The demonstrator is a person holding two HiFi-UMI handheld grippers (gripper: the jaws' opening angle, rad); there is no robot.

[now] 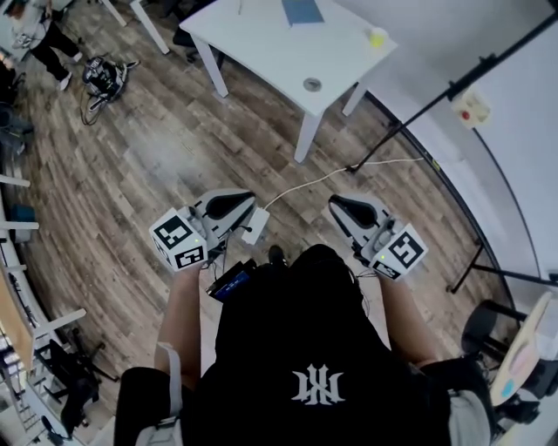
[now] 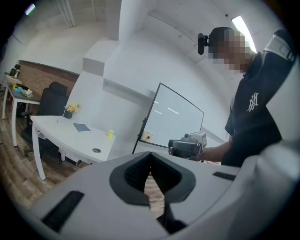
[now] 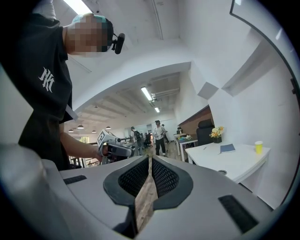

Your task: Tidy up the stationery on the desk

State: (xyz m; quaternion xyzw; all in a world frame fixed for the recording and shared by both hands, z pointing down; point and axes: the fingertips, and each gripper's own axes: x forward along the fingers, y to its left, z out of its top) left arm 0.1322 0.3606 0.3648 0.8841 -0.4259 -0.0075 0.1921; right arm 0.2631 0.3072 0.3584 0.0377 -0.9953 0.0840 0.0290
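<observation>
Wood floor (image 1: 157, 148) below, white desk (image 1: 261, 52) ahead; left claw (image 1: 228, 206) closed, empty; right claw (image 1: 353, 209) closed, seemingly empty

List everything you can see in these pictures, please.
desk: one, white, straight ahead
notebook: one, blue, on the desk
cup: one, yellow, near the desk's edge
flowers: one pot, yellowish, on the desk
office chair: one, black, behind the desk
whiteboard: one, white, on a black stand, right of the desk
left gripper: one, pale grey, shut, empty
right gripper: one, pale grey, shut, empty
</observation>
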